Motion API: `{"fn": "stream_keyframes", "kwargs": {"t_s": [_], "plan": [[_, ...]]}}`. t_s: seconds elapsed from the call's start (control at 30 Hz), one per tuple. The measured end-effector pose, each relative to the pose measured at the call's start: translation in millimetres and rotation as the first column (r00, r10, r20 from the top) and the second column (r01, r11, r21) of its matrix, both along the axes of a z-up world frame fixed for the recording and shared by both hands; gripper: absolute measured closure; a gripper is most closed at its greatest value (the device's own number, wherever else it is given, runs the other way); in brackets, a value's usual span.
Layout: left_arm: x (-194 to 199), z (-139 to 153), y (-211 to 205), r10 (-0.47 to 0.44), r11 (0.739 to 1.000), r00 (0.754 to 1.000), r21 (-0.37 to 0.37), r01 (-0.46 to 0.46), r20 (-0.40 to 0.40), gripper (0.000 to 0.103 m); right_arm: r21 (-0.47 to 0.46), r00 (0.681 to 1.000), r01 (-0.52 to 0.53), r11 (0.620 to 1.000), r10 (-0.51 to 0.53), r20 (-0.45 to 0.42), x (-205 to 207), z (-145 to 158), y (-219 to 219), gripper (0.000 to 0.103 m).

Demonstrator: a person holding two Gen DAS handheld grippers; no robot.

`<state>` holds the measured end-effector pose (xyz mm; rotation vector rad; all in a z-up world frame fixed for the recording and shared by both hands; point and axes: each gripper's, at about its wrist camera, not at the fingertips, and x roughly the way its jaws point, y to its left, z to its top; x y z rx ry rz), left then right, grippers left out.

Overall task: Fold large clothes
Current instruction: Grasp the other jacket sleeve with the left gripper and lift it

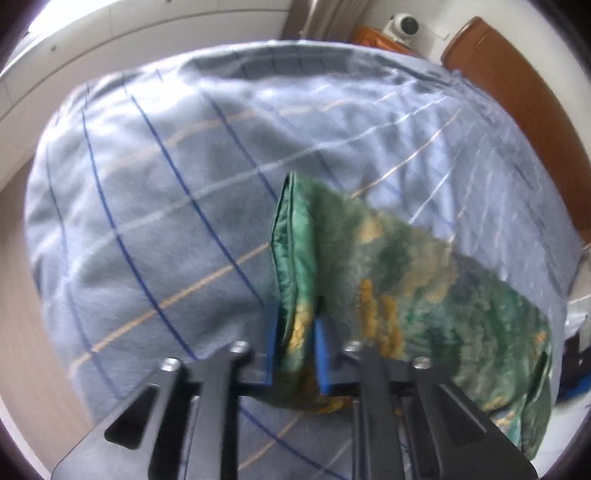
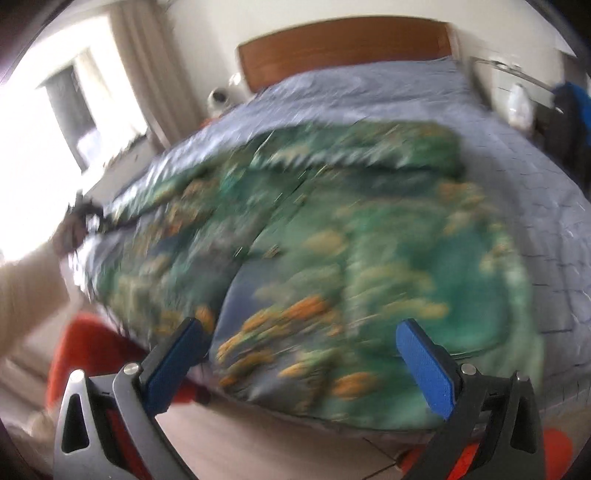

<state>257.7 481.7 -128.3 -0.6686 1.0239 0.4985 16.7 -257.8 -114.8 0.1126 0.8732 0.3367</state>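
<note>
**Green garment pinched at left, spread across bed at right**

Here, left gripper clamped on a bunched fold of the green garment, blue pads pressed against the cloth from both sides. Satin-like edge of the fold standing upright between the fingers, gold pattern visible on the green. Rest of the cloth trailing off to the right and down over the checked blue bedcover. Wooden headboard at upper right, a small white camera on the stand beside it.

From the right wrist, heavy blur. Right gripper spread wide, nothing between its blue pads, hovering near the foot edge of the bed. Green garment laid out broadly over the bedcover, its near edge hanging just past the mattress edge. Possibly a long seam or fold line running diagonally through the middle, hard to confirm through the smear. At far left, a pale sleeve and the dark body of the other gripper, gripping the garment's left corner. Headboard at the top, curtains and a bright window to the left, something orange-red on the floor below.
</note>
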Motion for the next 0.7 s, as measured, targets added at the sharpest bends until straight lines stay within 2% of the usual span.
{"fn": "stream_keyframes", "kwargs": {"t_s": [0.07,0.17,0.23,0.27,0.3,0.33,0.37,0.4,0.5,0.6,0.67,0.7], "plan": [[-2.5,28.1,-6.7,-0.035,0.998,0.999,0.045,0.034,0.008,0.093,-0.068,0.998,-0.054,0.996,0.056,0.028,-0.5,-3.2,21.3,0.000],[2.6,90.2,-37.2,-0.134,0.977,0.990,0.170,0.125,0.041,0.095,-0.088,0.989,-0.126,0.988,0.132,0.069,-5.5,-2.8,44.0,0.000],[11.7,135.9,-66.6,-0.209,0.957,0.973,0.225,0.183,0.100,0.095,-0.071,0.978,-0.177,0.982,0.183,0.095,-6.7,-2.1,53.9,0.000],[18.4,168.0,-96.0,-0.269,0.941,0.952,0.252,0.227,0.148,0.096,-0.064,0.974,-0.192,0.979,0.198,0.107,-8.2,-2.0,54.9,0.000],[23.4,186.8,-115.8,-0.309,0.928,0.935,0.270,0.257,0.174,0.096,-0.054,0.969,-0.211,0.976,0.216,0.119,-7.8,-3.9,56.6,0.000],[31.3,214.4,-152.5,-0.378,0.902,0.902,0.304,0.308,0.208,0.096,-0.044,0.967,-0.217,0.975,0.221,0.123,-7.2,-6.3,55.8,0.000],[34.1,231.6,-177.2,-0.425,0.881,0.876,0.326,0.343,0.227,0.096,-0.030,0.968,-0.216,0.976,0.219,0.124,-6.8,-8.6,53.0,0.000],[40.8,250.1,-211.8,-0.485,0.852,0.839,0.349,0.390,0.246,0.097,-0.019,0.969,-0.215,0.977,0.215,0.123,-5.8,-9.1,51.5,0.000],[61.7,287.8,-324.9,-0.644,0.757,0.708,0.378,0.533,0.291,0.097,0.052,0.982,-0.162,0.986,0.155,0.112,-7.4,-17.2,28.3,0.000],[79.8,293.5,-425.2,-0.742,0.670,0.598,0.371,0.643,0.304,0.097,0.123,0.995,-0.076,0.990,0.066,0.079,-10.8,-22.0,-2.5,0.000],[94.6,278.6,-496.4,-0.795,0.607,0.535,0.371,0.703,0.286,0.097,0.151,0.998,-0.020,0.988,0.011,0.060,-14.0,-23.7,-18.8,0.000],[100.3,270.2,-517.6,-0.808,0.590,0.519,0.369,0.718,0.279,0.097,0.168,0.998,0.015,0.986,-0.024,0.054,-17.8,-24.4,-29.5,0.000]]}}
